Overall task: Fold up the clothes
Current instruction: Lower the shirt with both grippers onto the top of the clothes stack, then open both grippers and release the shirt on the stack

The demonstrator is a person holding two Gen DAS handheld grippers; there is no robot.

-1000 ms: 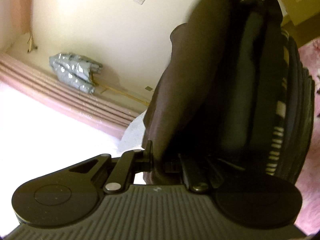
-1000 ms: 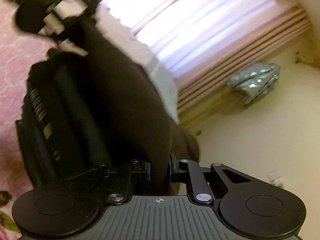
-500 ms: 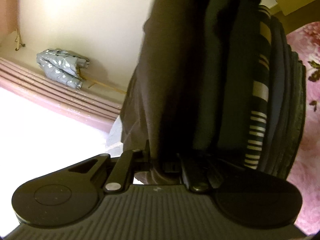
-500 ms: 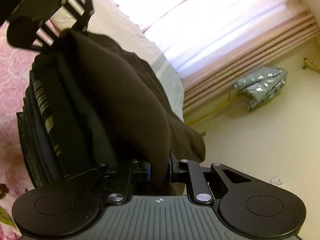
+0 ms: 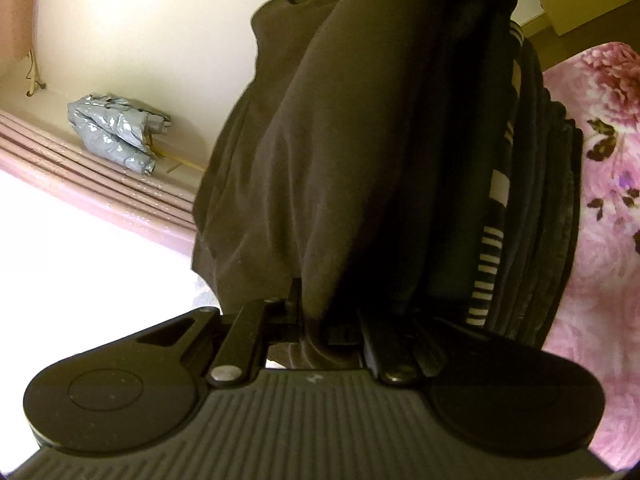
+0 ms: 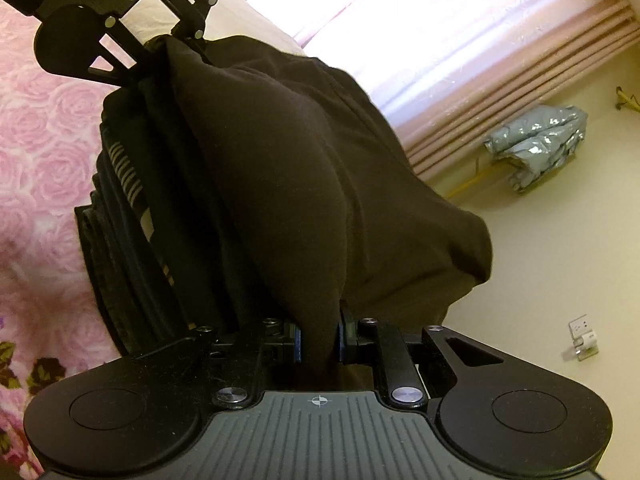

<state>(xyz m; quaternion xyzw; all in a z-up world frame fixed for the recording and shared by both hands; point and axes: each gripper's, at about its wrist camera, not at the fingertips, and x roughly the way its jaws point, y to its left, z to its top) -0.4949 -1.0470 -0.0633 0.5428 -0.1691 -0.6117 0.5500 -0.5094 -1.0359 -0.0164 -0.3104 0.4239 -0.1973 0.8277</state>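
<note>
Stretching between both clamped grippers, left gripper (image 5: 316, 320) and right gripper (image 6: 318, 340), dark garment (image 6: 288, 168)

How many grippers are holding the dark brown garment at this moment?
2. The left gripper has its jaws shut on one end of the dark brown garment; the right gripper clamps the opposite end. Nothing else holds it in view.

The left gripper (image 5: 320, 320) is clamped on a fold of a dark brown garment (image 5: 340, 152), which fills the view straight ahead of it. Just to the gripper's right, touching the garment, stands a stack of dark folded clothes (image 5: 536, 220), one with pale stripes (image 5: 490, 264). Farther right lies a pink floral bedspread (image 5: 608, 208). Off to the left, a crumpled silver-grey bundle (image 5: 116, 136) sits against a cream surface (image 5: 140, 40), beside pink curtain folds (image 5: 96, 184).
</note>
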